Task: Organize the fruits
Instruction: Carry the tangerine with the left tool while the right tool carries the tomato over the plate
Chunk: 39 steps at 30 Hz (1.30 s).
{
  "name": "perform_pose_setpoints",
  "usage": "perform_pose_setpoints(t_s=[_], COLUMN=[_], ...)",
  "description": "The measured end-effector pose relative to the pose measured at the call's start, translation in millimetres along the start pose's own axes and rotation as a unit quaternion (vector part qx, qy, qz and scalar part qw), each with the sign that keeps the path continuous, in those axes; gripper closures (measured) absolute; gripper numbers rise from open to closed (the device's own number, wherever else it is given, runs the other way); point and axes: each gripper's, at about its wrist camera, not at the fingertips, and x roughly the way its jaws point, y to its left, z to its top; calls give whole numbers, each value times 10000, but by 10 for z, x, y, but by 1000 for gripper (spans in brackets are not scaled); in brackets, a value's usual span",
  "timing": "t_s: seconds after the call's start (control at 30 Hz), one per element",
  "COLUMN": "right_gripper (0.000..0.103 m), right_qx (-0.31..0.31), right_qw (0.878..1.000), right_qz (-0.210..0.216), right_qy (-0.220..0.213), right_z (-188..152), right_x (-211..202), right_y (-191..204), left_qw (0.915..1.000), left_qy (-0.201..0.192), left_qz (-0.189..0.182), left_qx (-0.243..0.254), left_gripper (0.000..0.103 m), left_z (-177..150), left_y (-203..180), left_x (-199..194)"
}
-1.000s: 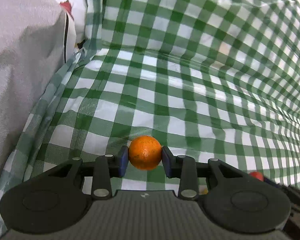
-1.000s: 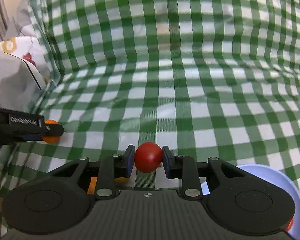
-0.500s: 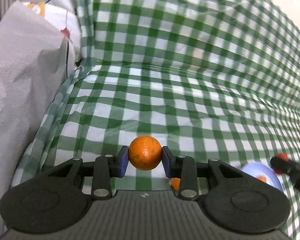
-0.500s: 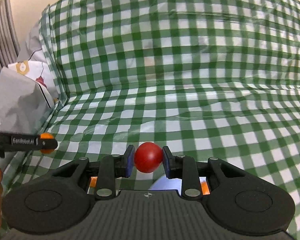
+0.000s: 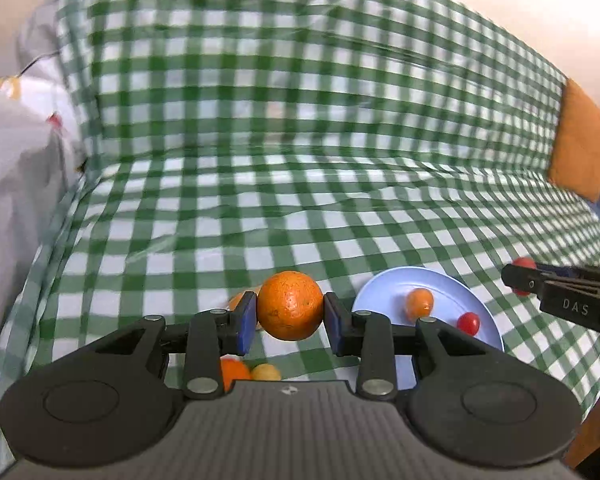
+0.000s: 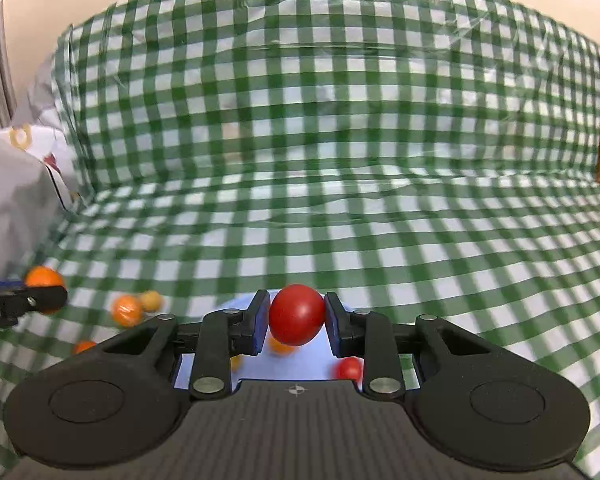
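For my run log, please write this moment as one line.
left claw: shut on orange | right claw: shut on tomato | plate: holds two small fruits | both held above checked cloth

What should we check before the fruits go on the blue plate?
1. Left gripper is gripping the orange: ok, the fingers press both its sides.
2. Right gripper is gripping the red fruit: ok, held snugly.
3. Blue plate has room: ok, only a small orange fruit and a small red fruit lie on it.
4. Red fruit is above the plate: ok, blue shows right beneath it in the right wrist view.
5. Orange is above the plate: not ok, the plate sits off to its right.
6. Loose fruits counted: cannot tell, blurred.
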Motion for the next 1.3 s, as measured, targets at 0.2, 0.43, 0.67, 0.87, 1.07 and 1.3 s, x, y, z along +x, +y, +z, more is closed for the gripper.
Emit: perform_pose_setpoints(t_s=[0.2,0.43,0.67,0.87,1.07,1.3], right_gripper=[72,72,72,72,72,72], right_qx=[-135,-93,-98,-128,-139,-142], right_qw=[9996,9995,9995,9995,9995,9995], right_qz=[-225,-303,-286,-263,-264,-264], right_qy=[61,76,93,108,114,110], right_z=[-73,-81,-67,-39,-28,-29], right_x=[12,49,77,141,158,160], right_y=[-239,-374,-369,-299,-274,-262], left_qw=[9997,9992,9981,9961,9949,9949], left_qy=[22,70,-7,-73,-121,-118], left_qz=[-28,-59,-191,-221,-222,-226], left_qx=[237,378,580,857,979,977], left_gripper=[64,64,64,64,64,64], left_z=[-31,-32,-57,-103,-119,-119], left_y=[-153,-289,-429,-558,-605,-609], left_x=[156,309,348,359,354,357])
